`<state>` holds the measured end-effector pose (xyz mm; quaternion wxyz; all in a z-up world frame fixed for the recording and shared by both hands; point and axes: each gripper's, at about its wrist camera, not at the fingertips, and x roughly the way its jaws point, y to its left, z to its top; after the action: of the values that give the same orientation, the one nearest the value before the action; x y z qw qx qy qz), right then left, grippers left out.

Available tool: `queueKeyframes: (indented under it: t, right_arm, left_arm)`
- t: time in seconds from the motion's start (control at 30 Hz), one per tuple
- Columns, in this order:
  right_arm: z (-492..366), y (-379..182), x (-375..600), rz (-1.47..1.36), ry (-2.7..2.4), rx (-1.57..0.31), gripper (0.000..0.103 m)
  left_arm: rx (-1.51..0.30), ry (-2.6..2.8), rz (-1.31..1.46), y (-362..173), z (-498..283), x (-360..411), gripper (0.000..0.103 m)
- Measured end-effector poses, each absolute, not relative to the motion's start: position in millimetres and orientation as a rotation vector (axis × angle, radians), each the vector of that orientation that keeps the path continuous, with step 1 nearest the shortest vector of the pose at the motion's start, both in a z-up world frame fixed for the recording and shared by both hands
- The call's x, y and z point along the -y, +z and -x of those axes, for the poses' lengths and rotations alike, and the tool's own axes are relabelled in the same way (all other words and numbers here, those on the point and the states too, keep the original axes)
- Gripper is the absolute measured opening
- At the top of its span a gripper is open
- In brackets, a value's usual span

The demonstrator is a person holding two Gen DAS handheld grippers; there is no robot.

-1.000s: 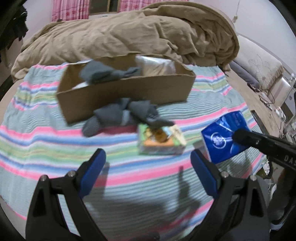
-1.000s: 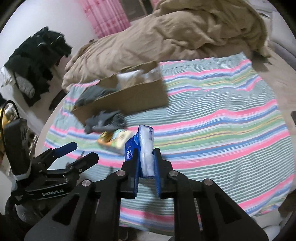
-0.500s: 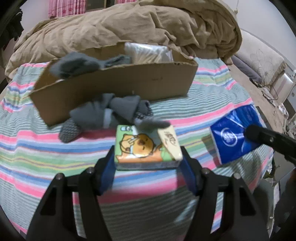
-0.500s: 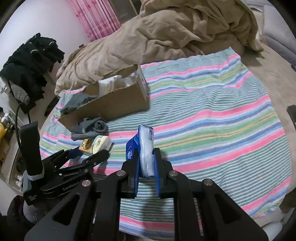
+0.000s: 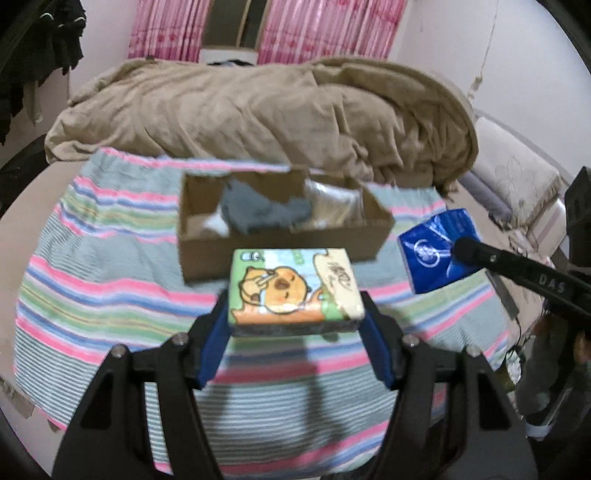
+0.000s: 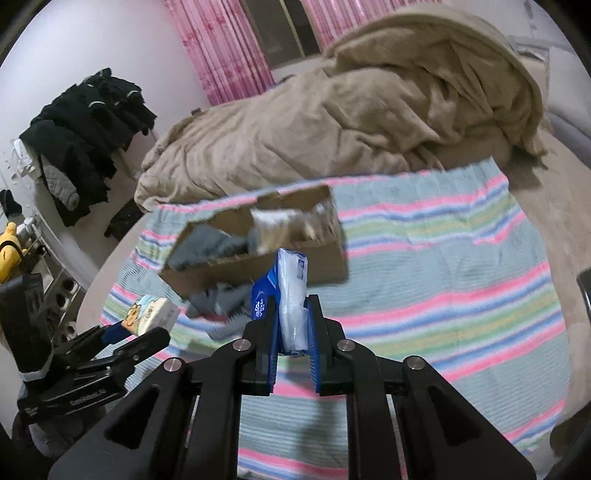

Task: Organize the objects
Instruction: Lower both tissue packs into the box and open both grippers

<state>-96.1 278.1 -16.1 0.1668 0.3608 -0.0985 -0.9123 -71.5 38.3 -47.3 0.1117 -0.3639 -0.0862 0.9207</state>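
My left gripper (image 5: 295, 325) is shut on a green and orange cartoon tissue pack (image 5: 293, 291) and holds it up above the striped blanket (image 5: 96, 295), in front of the cardboard box (image 5: 280, 240). The box holds a grey cloth (image 5: 258, 210) and a clear plastic bag (image 5: 334, 201). My right gripper (image 6: 291, 325) is shut on a blue tissue pack (image 6: 286, 295), held upright and clear of the blanket. The blue pack also shows in the left wrist view (image 5: 436, 251). The cartoon pack (image 6: 151, 314) and left gripper (image 6: 122, 339) show at the left of the right wrist view. A grey garment (image 6: 221, 299) lies in front of the box (image 6: 258, 266).
A bunched tan duvet (image 5: 258, 110) lies behind the box. Dark clothes (image 6: 85, 136) hang at the left wall. A pillow (image 5: 517, 177) lies at the right, pink curtains (image 5: 325, 29) behind. The blanket's edge (image 5: 258, 465) falls off close in front.
My left gripper closed on the cartoon tissue pack and lifted it off the blanket. Both grippers rose and pulled back from the box. The right still holds the blue pack.
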Motion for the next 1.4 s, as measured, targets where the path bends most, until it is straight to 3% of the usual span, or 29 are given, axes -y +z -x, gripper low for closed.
queueKeyframes:
  t: [0.6, 1.03, 1.2, 1.4]
  right_arm:
    - [180.8, 10.2, -204.7, -0.923, -2.554, 0.187, 0.015]
    - [241.3, -45.5, -174.9, -1.058, -2.525, 0.202, 0.015]
    - [251.2, -65.9, -170.0, -1.116, -2.550, 0.170, 0.015]
    - [255.3, -70.3, -172.2, -1.132, -2.550, 0.211, 0.024]
  left_arm:
    - [0.251, 2.798, 0.973, -27.3, 156.7, 7.8, 0.066]
    - [0.276, 2.693, 1.133, -87.0, 234.2, 7.1, 0.066]
    - [0.209, 2.679, 1.158, -97.2, 244.4, -0.7, 0.067]
    - [0.184, 2.652, 1.214, -97.0, 247.0, -10.5, 0.074]
